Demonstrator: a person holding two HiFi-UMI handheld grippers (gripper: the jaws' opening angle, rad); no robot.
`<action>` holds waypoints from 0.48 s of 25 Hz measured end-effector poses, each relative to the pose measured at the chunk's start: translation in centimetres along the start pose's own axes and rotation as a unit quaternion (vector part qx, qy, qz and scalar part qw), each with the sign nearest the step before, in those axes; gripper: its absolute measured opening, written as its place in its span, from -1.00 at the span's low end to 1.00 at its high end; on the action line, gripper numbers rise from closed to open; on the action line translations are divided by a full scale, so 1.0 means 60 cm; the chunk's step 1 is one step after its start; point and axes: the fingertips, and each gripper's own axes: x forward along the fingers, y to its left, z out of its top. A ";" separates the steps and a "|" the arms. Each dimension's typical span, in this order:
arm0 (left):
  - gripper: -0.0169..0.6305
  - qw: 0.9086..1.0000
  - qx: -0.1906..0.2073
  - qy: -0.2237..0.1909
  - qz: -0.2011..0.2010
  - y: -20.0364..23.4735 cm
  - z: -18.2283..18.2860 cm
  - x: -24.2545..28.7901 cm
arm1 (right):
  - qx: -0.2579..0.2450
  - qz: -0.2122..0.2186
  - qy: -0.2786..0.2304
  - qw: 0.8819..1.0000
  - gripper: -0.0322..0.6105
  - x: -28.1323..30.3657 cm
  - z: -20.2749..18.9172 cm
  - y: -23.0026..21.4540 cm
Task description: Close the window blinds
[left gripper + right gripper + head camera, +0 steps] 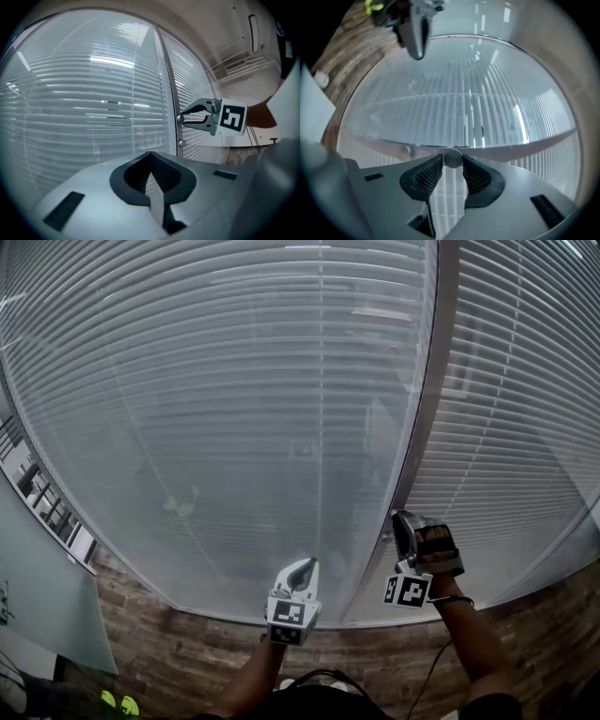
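Right tool point(453, 162) pinches round knob point(453, 158) between ribbed pads point(427, 175).

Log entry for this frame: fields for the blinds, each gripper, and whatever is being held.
blinds: lowered across both panes, slats horizontal
post: runs between the two panes
left gripper: jaws together, nothing between them, raised in front of the left pane
right gripper: at the post, jaws closed on a small round knob
second knob: on the post beside the held one, untouched
task status: knob gripped; how far the slats are turned cannot be judged
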 end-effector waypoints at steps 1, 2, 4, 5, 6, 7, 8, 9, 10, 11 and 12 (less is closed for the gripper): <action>-0.97 1.000 -0.002 -0.001 0.004 0.003 0.000 -0.001 | 0.070 0.006 -0.007 0.998 -0.51 -0.006 0.003 -0.004; -0.97 1.000 -0.003 -0.001 0.007 0.006 -0.001 -0.002 | 0.148 0.013 -0.015 0.989 -0.51 -0.013 0.007 -0.009; -0.97 1.000 -0.002 0.003 0.009 0.012 -0.004 -0.004 | 0.294 0.019 -0.024 0.955 -0.51 -0.023 0.010 -0.019; -0.97 1.000 -0.001 0.004 0.009 0.014 -0.007 -0.004 | 0.359 0.018 -0.024 0.933 -0.51 -0.024 0.007 -0.023; -0.97 1.000 0.001 0.004 0.008 0.014 -0.007 -0.004 | 0.421 0.016 -0.022 0.907 -0.51 -0.023 0.001 -0.026; -0.97 1.000 0.001 0.004 0.009 0.014 -0.006 -0.004 | 0.482 0.015 -0.020 0.876 -0.51 -0.021 -0.007 -0.026; -0.97 1.000 0.000 0.004 0.009 0.013 -0.003 -0.005 | 0.542 0.013 -0.019 0.840 -0.51 -0.020 -0.014 -0.024; -0.97 1.000 -0.001 0.004 0.010 0.013 -0.002 -0.004 | 0.597 0.011 -0.020 0.802 -0.51 -0.018 -0.020 -0.023; -0.97 1.000 -0.001 0.005 0.010 0.014 -0.004 -0.003 | 0.643 0.011 -0.023 0.765 -0.50 -0.017 -0.024 -0.022; -0.97 1.000 -0.001 0.007 0.009 0.015 -0.008 -0.002 | 0.679 0.011 -0.028 0.733 -0.48 -0.014 -0.026 -0.021; -0.97 1.000 -0.001 0.007 0.008 0.016 -0.010 0.000 | 0.708 0.013 -0.033 0.705 -0.48 -0.009 -0.027 -0.020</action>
